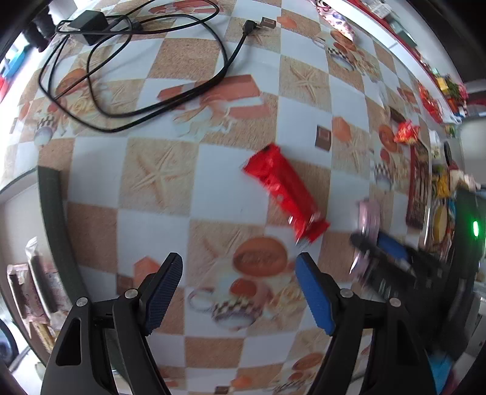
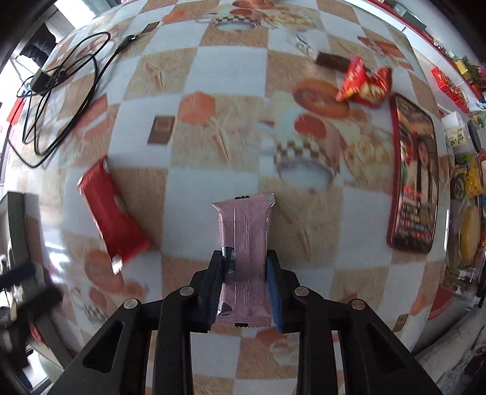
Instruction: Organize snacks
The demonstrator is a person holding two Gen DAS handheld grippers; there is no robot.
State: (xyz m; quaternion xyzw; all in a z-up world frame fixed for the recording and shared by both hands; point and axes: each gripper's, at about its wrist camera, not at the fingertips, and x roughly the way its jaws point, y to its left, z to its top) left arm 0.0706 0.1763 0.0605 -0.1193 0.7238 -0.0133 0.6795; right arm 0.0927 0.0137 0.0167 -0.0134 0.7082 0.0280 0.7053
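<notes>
Over checkered tablecloth (image 2: 197,79) | R gripper (image 2: 244,275) clamps pink snack bar (image 2: 246,231), matte, crimped ends | L gripper (image 1: 240,291) open, empty

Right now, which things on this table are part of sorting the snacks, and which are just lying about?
Snacks for the job:
pink bar, clamped in the right tongs
red bar
small red packets
brown bar

Lying about:
black cable and charger
printed red-edged card

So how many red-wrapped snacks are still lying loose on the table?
3: one long red bar left of the right claw, and two small red packets together at the far right. The cluttered right edge may hide more.
</notes>
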